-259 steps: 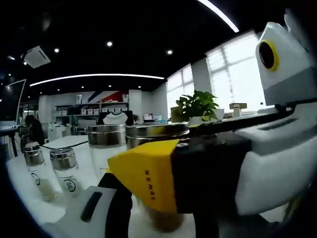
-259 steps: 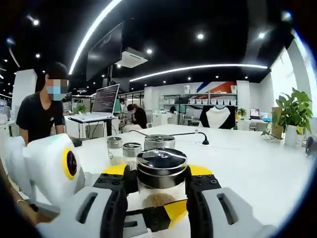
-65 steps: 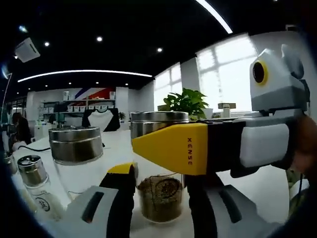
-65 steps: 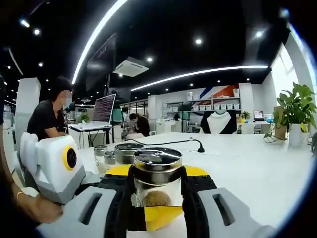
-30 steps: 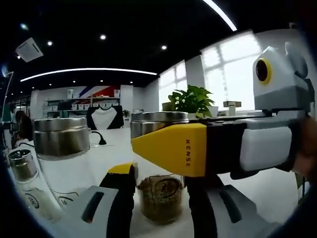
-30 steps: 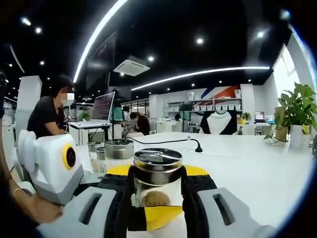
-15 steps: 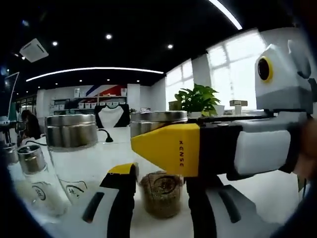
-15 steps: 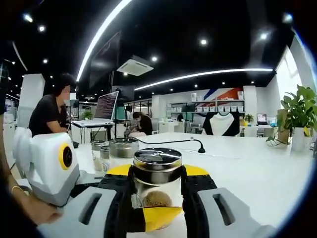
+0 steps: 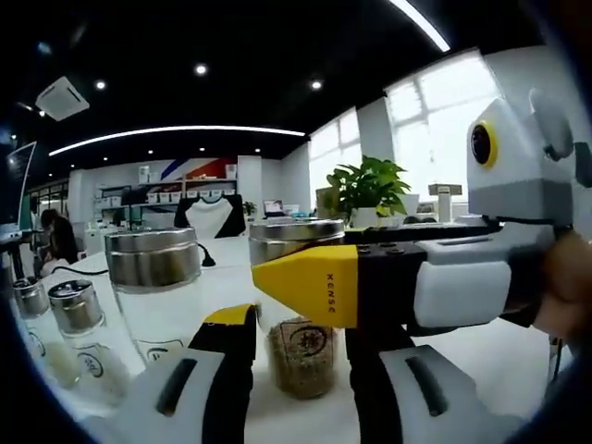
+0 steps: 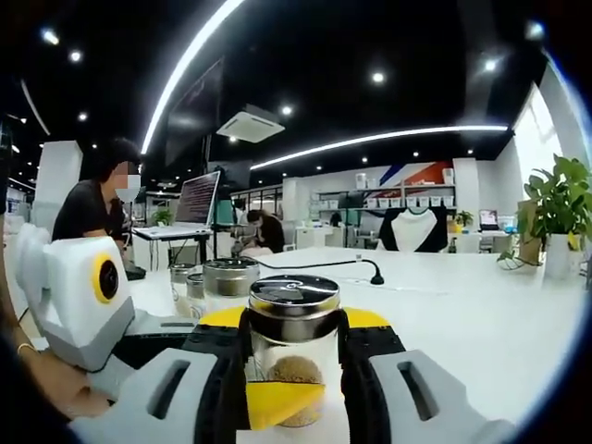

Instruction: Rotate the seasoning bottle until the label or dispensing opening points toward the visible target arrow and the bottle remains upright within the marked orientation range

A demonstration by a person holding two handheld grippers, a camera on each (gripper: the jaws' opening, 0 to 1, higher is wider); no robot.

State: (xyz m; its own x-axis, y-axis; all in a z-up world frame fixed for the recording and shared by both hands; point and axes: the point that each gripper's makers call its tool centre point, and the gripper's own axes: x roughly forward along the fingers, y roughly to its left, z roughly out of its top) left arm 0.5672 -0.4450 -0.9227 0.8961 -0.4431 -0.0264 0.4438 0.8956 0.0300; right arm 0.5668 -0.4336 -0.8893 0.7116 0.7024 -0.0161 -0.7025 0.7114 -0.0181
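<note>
seasoning bottle (image 10: 294, 356): glass, steel cap, likely light, slick, breakable | right gripper (image 10: 294, 370) clenched on its body | left gripper (image 9: 298, 356) straddling it, grip uncertain | best hold: mid-body

white table (image 10: 481, 314), steel-lidded glass jars (image 9: 153, 287)

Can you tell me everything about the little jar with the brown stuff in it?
The jar is clear glass with a shiny metal lid, standing upright on the white table. Brown seasoning fills its bottom, and a round emblem marks its side. The right gripper squeezes it from both sides; the left gripper has a jaw on either side.
</note>
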